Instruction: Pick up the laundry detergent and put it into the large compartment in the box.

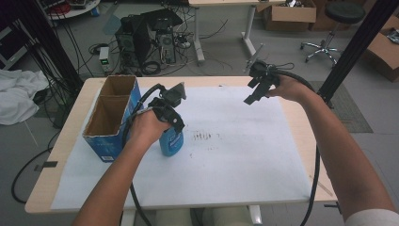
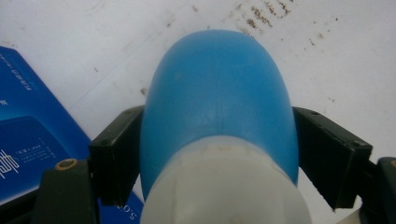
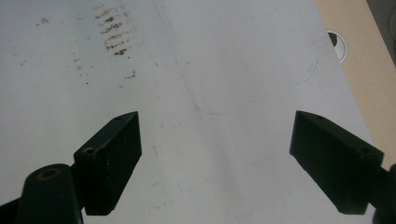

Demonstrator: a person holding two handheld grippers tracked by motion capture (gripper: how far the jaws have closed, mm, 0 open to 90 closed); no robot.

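Note:
A blue bottle (image 1: 170,143) with a white top stands on the white paper sheet (image 1: 235,160), just right of the blue box. My left gripper (image 1: 173,132) comes down on it from above. In the left gripper view both black jaws press against the sides of the blue bottle (image 2: 217,84), with the white top close to the camera, so the left gripper (image 2: 217,135) is shut on it. My right gripper (image 1: 253,95) hangs above the far right part of the paper. Its jaws stand wide apart with nothing between them in the right gripper view (image 3: 215,140).
An open blue cardboard box (image 1: 109,141) with two compartments stands at the table's left, its side (image 2: 28,135) close to the bottle. Dark smudges (image 1: 204,136) mark the paper's middle. The wooden table edge (image 3: 369,60) lies right of the paper. Computers, cables and a stool stand beyond the table.

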